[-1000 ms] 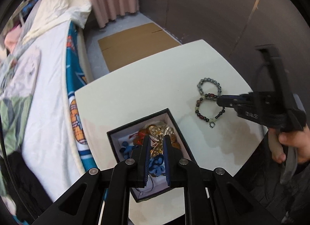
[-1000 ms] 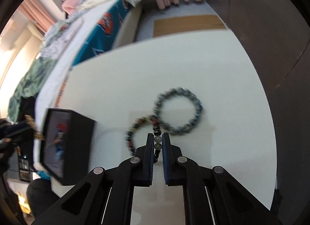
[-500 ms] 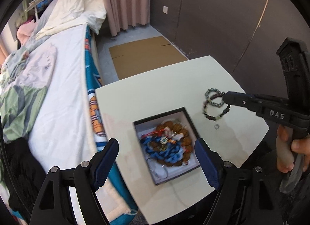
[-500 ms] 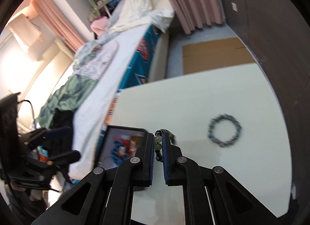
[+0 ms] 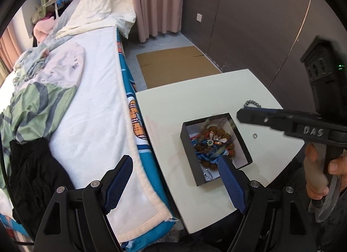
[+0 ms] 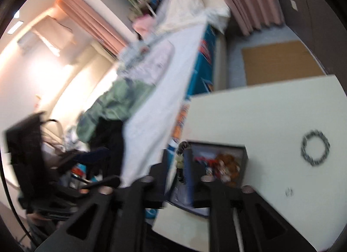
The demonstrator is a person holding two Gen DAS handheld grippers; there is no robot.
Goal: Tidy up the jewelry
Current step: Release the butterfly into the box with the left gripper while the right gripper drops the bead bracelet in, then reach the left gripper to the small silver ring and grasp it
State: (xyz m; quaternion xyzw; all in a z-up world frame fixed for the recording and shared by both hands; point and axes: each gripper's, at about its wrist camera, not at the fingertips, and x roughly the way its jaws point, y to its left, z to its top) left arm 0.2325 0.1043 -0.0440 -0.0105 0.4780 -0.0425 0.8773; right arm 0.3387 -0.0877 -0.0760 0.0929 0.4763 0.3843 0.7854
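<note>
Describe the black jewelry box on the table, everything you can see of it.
The jewelry box is an open, lidless, roughly square tray with thin matte black walls and a white lining, looking like cardboard. It sits flat on the white table, near the edge beside the bed. Inside lies a tangled heap: brown beads, blue cord, red thread and a small flower-shaped charm. The open left claw hovers above its near side, one finger overlapping it in view; the right claw, shut on a beaded bracelet, points toward the box.

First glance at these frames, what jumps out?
The black box heaped with tangled jewelry, on the white table beside the bed. The right tongs pinch a beaded bracelet near the box; the left tongs hang wide open. A grey bracelet lies alone on the table.
</note>
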